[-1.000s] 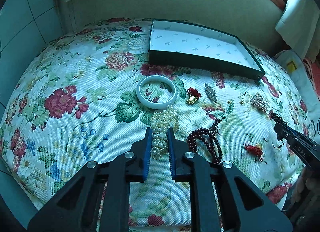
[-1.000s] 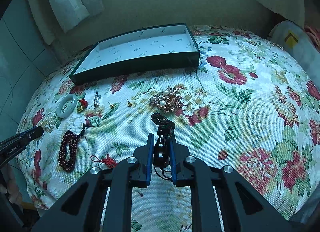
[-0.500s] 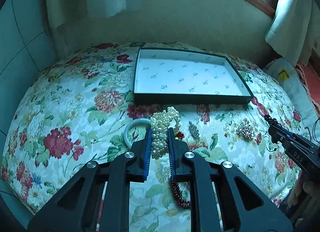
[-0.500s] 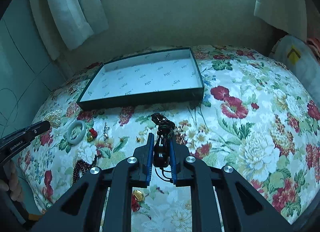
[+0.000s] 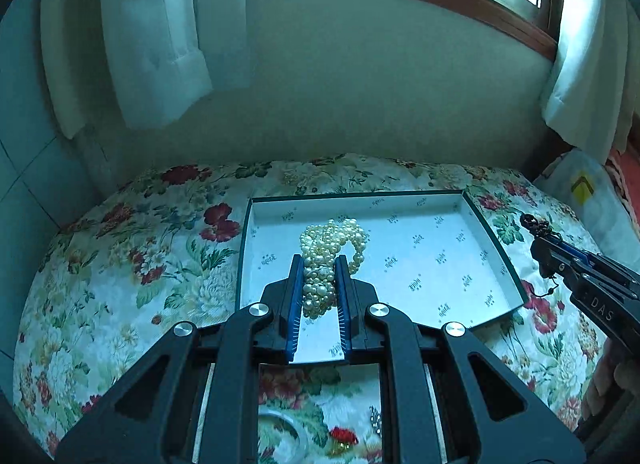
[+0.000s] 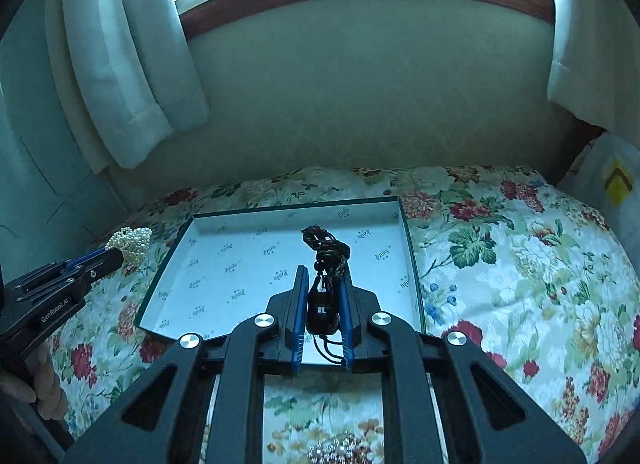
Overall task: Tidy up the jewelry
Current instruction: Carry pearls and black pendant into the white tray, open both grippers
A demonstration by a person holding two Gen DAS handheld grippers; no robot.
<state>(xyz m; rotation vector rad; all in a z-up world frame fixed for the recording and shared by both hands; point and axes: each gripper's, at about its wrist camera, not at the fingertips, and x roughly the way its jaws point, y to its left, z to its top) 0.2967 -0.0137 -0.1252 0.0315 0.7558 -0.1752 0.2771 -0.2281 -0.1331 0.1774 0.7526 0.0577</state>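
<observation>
**Both grippers hold jewelry above the open box**

A floral bedspread (image 5: 132,264) covers the wide surface under a window, with pale curtains (image 6: 120,64) hanging at both sides. On it lies a shallow dark-edged box (image 5: 496,248), open, its white printed lining bare.

The left gripper (image 5: 319,264) points down toward the near left part of the box. Its blue pads are closed tight on a bunched pearl necklace (image 5: 332,240), whose loops bulge out past the fingertips. In the right wrist view the same pearls show at the tip of the left gripper, over the box's left edge.

The right gripper (image 6: 323,276) is clamped narrowly on a dark pendant necklace (image 6: 326,252): the dark bead sits between the pads and the knotted cord stands up beyond the tips, over the middle of the box.

Near the bottom edge of the left view, behind the gripper frame, a white bangle (image 5: 288,424), a red and gold charm (image 5: 344,438) and a small sparkling piece (image 5: 375,418) lie on the bedspread. A beaded brooch (image 6: 340,450) lies low in the right view.
</observation>
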